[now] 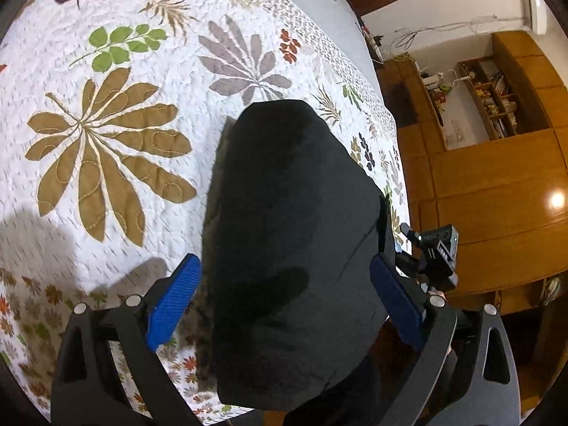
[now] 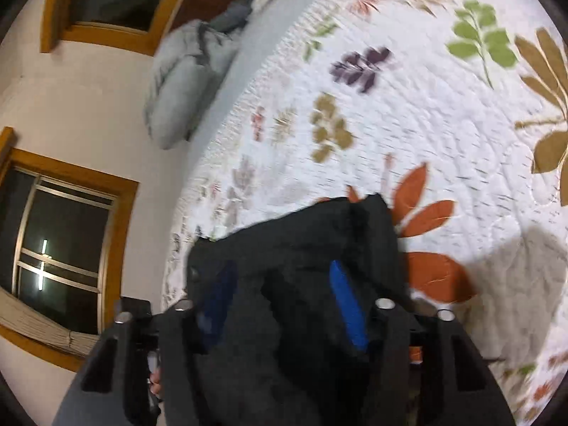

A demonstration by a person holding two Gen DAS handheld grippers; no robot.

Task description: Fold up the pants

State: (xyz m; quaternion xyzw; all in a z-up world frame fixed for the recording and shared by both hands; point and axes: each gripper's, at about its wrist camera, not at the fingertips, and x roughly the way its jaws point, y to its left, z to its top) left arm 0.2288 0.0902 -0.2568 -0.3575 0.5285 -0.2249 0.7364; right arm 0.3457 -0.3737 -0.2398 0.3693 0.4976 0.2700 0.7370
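From the left wrist, the left gripper (image 1: 285,291) stands wide, its blue pads (image 1: 174,301) spread to either side of a thick fold of the black pants (image 1: 294,213). Neither pad seems to press on the cloth, though the right-hand pad sits right at its edge. The pants lie in a dark bundle on the white leaf-patterned quilt (image 1: 106,135), near the bed's edge, and part of the other gripper shows just beyond that pad. Wooden cabinets and shelves (image 1: 490,103) line the far wall. From the right wrist, blurred by motion, the right gripper (image 2: 284,301) has bunched black pants (image 2: 294,248) heaped between and over its fingers; one blue pad (image 2: 348,305) shows clearly, the other is half hidden by cloth. Whether the pads truly pinch the fabric I cannot tell. A grey pillow (image 2: 181,88) lies at the quilt's (image 2: 408,106) far edge, below dark windows (image 2: 60,245).
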